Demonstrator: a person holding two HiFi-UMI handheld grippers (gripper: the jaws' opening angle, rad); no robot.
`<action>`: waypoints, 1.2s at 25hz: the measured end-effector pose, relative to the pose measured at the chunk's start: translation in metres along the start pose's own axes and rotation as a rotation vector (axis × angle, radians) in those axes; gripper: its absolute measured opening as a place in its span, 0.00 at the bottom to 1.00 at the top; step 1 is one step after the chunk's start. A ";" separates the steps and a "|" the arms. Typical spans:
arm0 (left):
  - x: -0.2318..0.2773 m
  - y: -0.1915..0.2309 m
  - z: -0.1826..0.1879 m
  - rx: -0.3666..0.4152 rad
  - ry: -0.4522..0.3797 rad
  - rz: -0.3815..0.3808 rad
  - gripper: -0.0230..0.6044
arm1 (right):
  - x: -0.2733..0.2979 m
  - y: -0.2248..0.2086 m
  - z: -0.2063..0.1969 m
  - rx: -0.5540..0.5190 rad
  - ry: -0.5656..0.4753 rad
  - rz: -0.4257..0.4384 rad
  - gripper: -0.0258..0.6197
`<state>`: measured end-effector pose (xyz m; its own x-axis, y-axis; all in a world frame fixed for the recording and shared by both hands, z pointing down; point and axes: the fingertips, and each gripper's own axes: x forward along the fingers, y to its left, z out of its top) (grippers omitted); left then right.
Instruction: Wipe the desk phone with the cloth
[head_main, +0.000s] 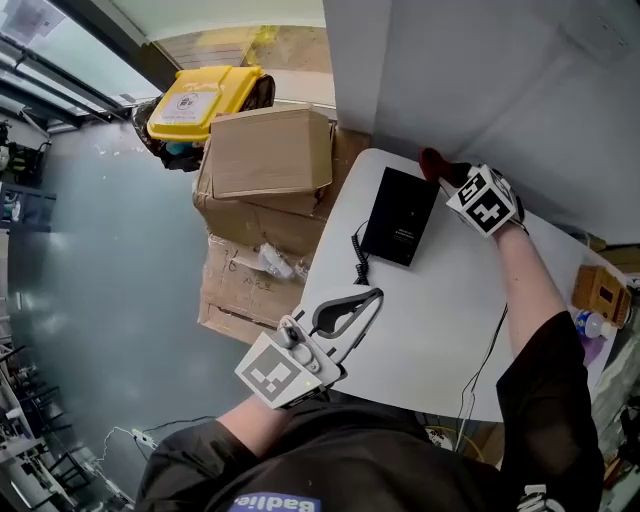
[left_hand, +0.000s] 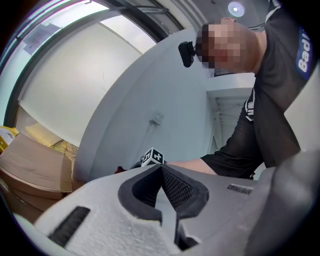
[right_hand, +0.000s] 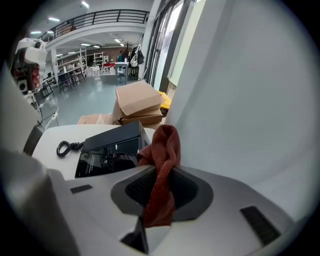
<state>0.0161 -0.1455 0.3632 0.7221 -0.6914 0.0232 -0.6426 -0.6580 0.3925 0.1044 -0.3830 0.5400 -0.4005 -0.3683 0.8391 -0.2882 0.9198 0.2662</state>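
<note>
Both clenched: right gripper (right_hand: 159, 172) on the cloth (right_hand: 165, 144) beside the desk phone (head_main: 400, 215), left gripper (head_main: 375, 296) empty.

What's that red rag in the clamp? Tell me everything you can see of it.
The cloth is rust-red with a nubby, woven look, soft and crumpled into a narrow bunch. The right gripper has its jaws shut on its middle. One folded end sticks up past them and the other hangs out below. It sits by the far corner of the black desk phone, close to the wall; whether it touches the phone is unclear.
</note>
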 end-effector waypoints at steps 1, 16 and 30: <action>-0.003 0.004 -0.002 -0.010 0.002 0.012 0.04 | 0.005 0.002 0.003 0.003 0.004 0.023 0.17; -0.055 0.034 0.004 -0.044 -0.039 0.120 0.04 | 0.045 0.025 0.085 -0.044 -0.018 0.190 0.17; -0.121 -0.016 0.017 0.006 -0.017 0.016 0.04 | -0.114 0.128 0.139 0.030 -0.224 -0.039 0.17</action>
<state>-0.0654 -0.0563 0.3385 0.7072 -0.7069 0.0134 -0.6558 -0.6487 0.3863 -0.0082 -0.2420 0.4127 -0.5708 -0.4276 0.7010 -0.3318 0.9010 0.2795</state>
